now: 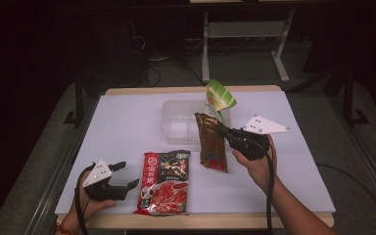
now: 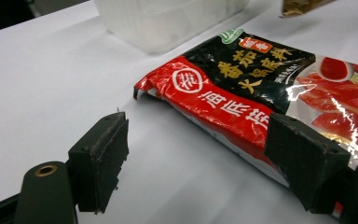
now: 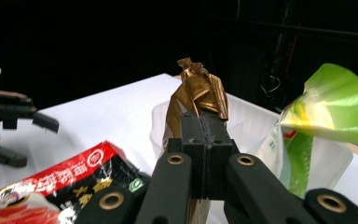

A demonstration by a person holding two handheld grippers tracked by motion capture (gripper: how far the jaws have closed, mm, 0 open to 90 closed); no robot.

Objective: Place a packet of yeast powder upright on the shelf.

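Right tongs clamped tight on the top of a brown pouch, held up off the white worktop just in front of the clear tub. Left tongs spread wide and empty, by the left edge of a red packet lying flat near the worktop's front edge, bare surface to the left. Green pouch standing in the tub against its right wall.

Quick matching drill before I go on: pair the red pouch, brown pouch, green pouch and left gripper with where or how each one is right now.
Things:
1. red pouch
2. brown pouch
3. green pouch
4. left gripper

States:
A. standing in the clear tub
B. open, beside a pouch's edge
C. lying flat on the table
D. pinched at its top by the right gripper

Pairs: 1-C, 2-D, 3-A, 4-B
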